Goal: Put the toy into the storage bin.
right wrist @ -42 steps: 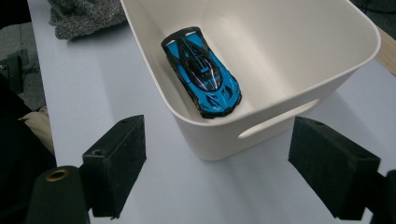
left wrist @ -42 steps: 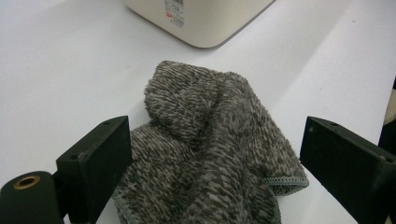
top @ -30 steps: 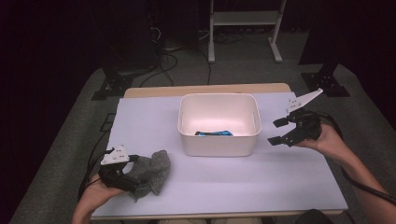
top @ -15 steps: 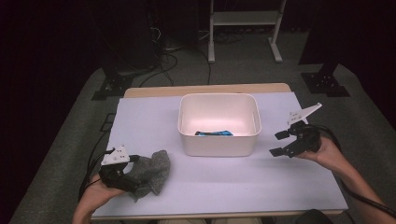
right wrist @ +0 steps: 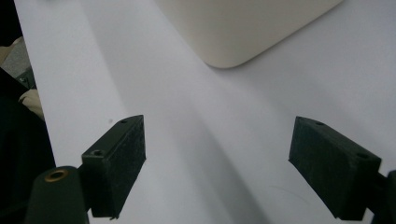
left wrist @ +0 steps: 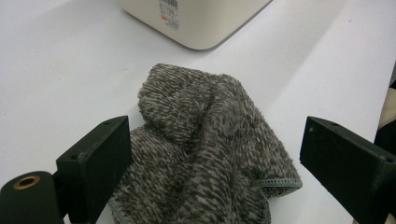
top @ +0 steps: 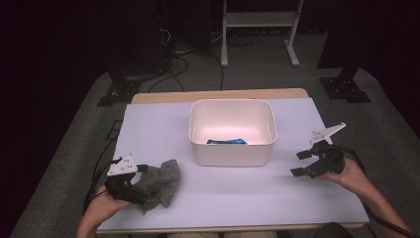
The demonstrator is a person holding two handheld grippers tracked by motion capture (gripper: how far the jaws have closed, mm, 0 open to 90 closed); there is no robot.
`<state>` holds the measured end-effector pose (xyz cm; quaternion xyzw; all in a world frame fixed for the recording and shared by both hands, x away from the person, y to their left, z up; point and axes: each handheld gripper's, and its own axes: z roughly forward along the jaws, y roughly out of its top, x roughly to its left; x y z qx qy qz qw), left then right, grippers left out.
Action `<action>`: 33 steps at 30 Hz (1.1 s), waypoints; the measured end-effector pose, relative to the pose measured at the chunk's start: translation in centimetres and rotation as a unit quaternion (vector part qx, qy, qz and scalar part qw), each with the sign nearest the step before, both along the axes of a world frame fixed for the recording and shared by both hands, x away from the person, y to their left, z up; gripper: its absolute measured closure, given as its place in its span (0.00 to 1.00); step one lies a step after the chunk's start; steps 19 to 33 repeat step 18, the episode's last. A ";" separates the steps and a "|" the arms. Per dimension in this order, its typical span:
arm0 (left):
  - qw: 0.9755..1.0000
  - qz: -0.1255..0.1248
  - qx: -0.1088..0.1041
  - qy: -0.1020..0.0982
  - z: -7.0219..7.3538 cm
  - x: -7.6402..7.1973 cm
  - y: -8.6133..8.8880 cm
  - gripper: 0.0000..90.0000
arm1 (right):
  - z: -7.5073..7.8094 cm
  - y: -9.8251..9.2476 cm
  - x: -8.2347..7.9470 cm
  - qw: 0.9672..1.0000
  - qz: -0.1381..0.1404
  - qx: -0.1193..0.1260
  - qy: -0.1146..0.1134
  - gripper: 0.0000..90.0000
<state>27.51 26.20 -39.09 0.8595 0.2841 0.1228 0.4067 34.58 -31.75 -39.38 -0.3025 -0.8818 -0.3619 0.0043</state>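
1. Left gripper [top: 130,184] low at 7 o'clock on the white table [top: 237,198], jaws spread wide, released, nothing pinched.
2. Grey cloth [left wrist: 205,154] crumpled on the table between those 2 jaws; left jaw against the cloth edge, right jaw clear of it in the left gripper view.
3. Same cloth [top: 161,182] at 7 o'clock from the white tub [top: 232,154], near it but not touching.
4. Tub at table centre, slightly toward 12 o'clock; blue item [top: 227,142] lying inside on its floor, too small to identify.
5. Right gripper [top: 306,162] at 4 o'clock, held above the table, jaws wide apart, empty.
6. Right gripper view: bare table between the 2 jaws, tub corner [right wrist: 233,32] at 12 o'clock beyond them.
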 end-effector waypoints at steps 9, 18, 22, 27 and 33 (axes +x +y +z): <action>1.000 0.001 -0.001 -0.003 0.2 -0.1 0.0 0.09 | -1.3 -0.7 -1.2 1.000 -0.014 0.003 0.008 0.19; 1.000 0.001 0.000 -0.006 0.3 0.0 -0.2 0.09 | -2.6 -0.8 -2.6 0.999 -0.051 0.020 0.001 0.19; 1.000 0.001 0.000 -0.006 0.3 0.0 -0.2 0.09 | -2.6 -0.8 -2.6 0.999 -0.051 0.020 0.001 0.19; 1.000 0.001 0.000 -0.006 0.3 0.0 -0.2 0.09 | -2.6 -0.8 -2.6 0.999 -0.051 0.020 0.001 0.19; 1.000 0.001 0.000 -0.006 0.3 0.0 -0.2 0.09 | -2.6 -0.8 -2.6 0.999 -0.051 0.020 0.001 0.19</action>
